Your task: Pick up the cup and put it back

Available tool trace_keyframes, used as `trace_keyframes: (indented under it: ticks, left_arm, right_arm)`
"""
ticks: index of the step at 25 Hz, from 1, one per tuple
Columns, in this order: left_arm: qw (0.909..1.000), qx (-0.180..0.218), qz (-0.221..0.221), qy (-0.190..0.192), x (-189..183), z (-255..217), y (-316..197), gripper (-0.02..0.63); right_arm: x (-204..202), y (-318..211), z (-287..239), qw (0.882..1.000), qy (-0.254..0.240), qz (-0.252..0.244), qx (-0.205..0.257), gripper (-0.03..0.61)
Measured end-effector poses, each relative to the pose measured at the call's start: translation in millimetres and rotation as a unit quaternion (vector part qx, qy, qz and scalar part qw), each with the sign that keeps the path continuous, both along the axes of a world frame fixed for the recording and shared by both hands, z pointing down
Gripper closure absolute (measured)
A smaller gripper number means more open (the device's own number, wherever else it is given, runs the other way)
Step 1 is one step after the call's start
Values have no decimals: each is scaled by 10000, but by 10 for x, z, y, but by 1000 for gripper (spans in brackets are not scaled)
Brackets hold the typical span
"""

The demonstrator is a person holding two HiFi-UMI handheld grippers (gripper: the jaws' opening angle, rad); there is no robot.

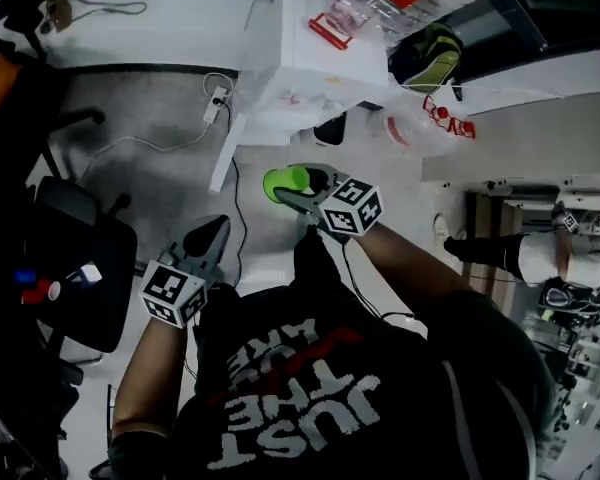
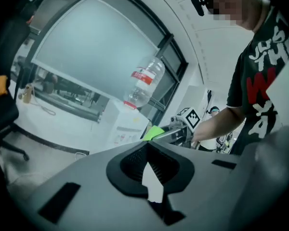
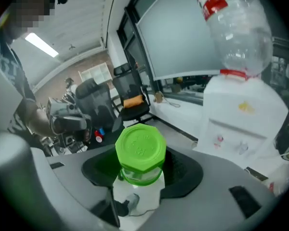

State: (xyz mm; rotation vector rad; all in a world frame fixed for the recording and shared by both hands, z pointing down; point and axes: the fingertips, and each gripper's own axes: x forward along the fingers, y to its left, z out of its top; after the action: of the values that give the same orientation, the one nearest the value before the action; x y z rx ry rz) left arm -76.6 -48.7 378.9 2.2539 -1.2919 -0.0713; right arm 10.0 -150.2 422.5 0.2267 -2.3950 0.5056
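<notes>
A: Entry, head view. Arm poses?

B: Right forearm reached forward from 4 o'clock toward frame centre. The right gripper [image 1: 292,192] pointed to 10 o'clock, roughly level, above the floor [image 1: 160,183]. Left forearm came up from 7 o'clock. The left gripper [image 1: 213,234] sat low and close to the torso, at 8 o'clock from the right one, tips aimed at 1 o'clock.

A: Jaws?

B: Right: clamped on the cup [image 3: 140,154], a pad on each side of the clear body just under the green lid. Left: jaws met at the tips, nothing between them.

A: So the cup was where?

B: In the air in the right gripper, lid end facing away from the person. It touched neither floor nor furniture.

A: Edges nearby?

B: The water dispenser [image 1: 310,63] stood at 12 o'clock from the cup, apart from it, with its front lower edge the nearest hard edge. Its bottle [image 3: 236,32] was upended on top. An office chair [image 1: 85,258] sat at 9 o'clock, near the left gripper. A cable [image 1: 165,146] ran across the floor at 10 o'clock.

A: Open room?

B: Bare floor lay between cup and dispenser, and more toward 10 o'clock. Another person [image 1: 505,253] was at 3 o'clock, well apart.
</notes>
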Motion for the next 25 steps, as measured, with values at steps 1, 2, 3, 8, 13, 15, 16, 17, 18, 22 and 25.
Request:
trace_keyframes:
  ticks: [1, 2, 3, 8, 13, 15, 16, 17, 18, 22, 25]
  left_arm:
    - [9997, 114, 139, -171, -93, -278, 7, 606]
    - [9990, 223, 250, -309, -161, -550, 6, 606]
    - [9981, 330, 331, -399, -199, -812, 6, 606]
    - [9930, 960, 521, -444, 43, -2048, -33, 606]
    - [9802, 1784, 746, -436, 613, -3397, -433, 606]
    - [9748, 2035, 788, -469, 905, -3863, -555, 606]
    - [9712, 2166, 843, -523, 1054, -4064, -605, 606]
    - [9669, 2305, 915, -595, 1194, -4238, -647, 606]
    - [9622, 2444, 986, -682, 1322, -4381, -678, 606]
    - [9486, 2789, 1112, -996, 1817, -4793, -805, 606]
    - [9503, 2723, 1176, -942, 2024, -4914, -907, 606]
  right_arm:
    - [-93, -5, -383, 9996, -263, 99, 72, 322]
    - [-159, -18, -774, 9983, -524, 174, 158, 322]
    - [-192, -30, -1165, 9965, -769, 215, 255, 322]
    - [75, 19, -2941, 9840, -1619, 26, 742, 322]
    - [743, -139, -4417, 9692, -1959, -304, 1463, 322]
    - [1043, -152, -4887, 9667, -1998, -449, 1534, 322]
    - [1175, -155, -5079, 9668, -1969, -529, 1543, 322]
    - [1286, -159, -5238, 9671, -1907, -607, 1569, 322]
    - [1378, -161, -5368, 9674, -1817, -687, 1623, 322]
    - [1740, -176, -5770, 9672, -1354, -991, 1907, 322]
    - [1932, -226, -5915, 9684, -1049, -1061, 2001, 322]
